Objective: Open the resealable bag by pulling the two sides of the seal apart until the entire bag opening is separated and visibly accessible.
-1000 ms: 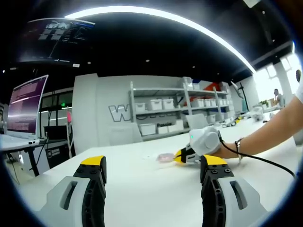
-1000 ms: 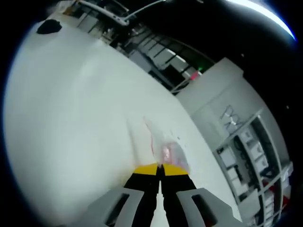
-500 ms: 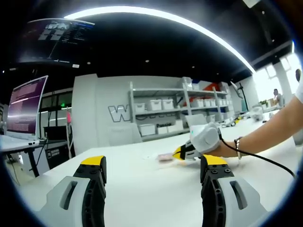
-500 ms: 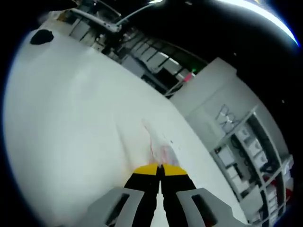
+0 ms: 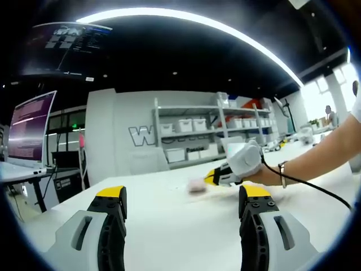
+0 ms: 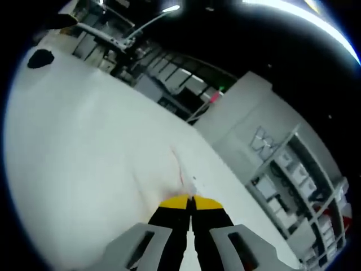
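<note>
Bag (image 6: 181, 172) edge sits pinched in the right gripper (image 6: 190, 201) over the white counter (image 6: 73, 147). The left gripper (image 5: 183, 204) is wide and holds nothing.

The left gripper (image 5: 180, 212) is hovering level with its jaws standing wide apart. The right gripper (image 6: 190, 202) is pinching its yellow-tipped jaws together, the person's bare forearm (image 5: 316, 158) reaching in behind it.
</note>
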The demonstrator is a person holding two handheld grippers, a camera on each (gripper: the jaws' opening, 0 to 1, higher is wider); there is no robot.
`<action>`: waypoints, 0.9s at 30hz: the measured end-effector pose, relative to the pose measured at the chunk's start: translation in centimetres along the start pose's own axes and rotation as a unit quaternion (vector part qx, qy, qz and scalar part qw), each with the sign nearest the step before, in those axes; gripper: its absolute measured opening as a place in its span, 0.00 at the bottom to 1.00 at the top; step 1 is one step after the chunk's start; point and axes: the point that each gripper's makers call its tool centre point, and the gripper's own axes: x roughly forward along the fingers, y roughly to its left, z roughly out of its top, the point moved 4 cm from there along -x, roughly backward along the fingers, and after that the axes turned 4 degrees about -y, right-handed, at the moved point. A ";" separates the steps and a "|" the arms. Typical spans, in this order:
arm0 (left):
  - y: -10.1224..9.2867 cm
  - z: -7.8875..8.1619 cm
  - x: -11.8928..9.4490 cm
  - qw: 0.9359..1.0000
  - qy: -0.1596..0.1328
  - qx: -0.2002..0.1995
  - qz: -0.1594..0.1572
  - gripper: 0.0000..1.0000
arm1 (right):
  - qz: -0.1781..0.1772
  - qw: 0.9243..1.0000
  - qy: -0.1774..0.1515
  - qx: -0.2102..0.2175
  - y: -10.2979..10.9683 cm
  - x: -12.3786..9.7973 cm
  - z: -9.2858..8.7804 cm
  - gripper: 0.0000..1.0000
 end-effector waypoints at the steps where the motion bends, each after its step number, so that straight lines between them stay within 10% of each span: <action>1: 0.0 0.0 0.0 1.000 0.000 0.000 0.000 0.81 | -0.002 1.000 -0.002 0.000 -0.1 0.0 0.1 0.00; 27: -0.7 0.1 -0.2 1.000 -0.004 -0.005 -0.007 0.81 | -0.040 0.997 -0.061 0.032 -2.6 -0.5 3.0 0.00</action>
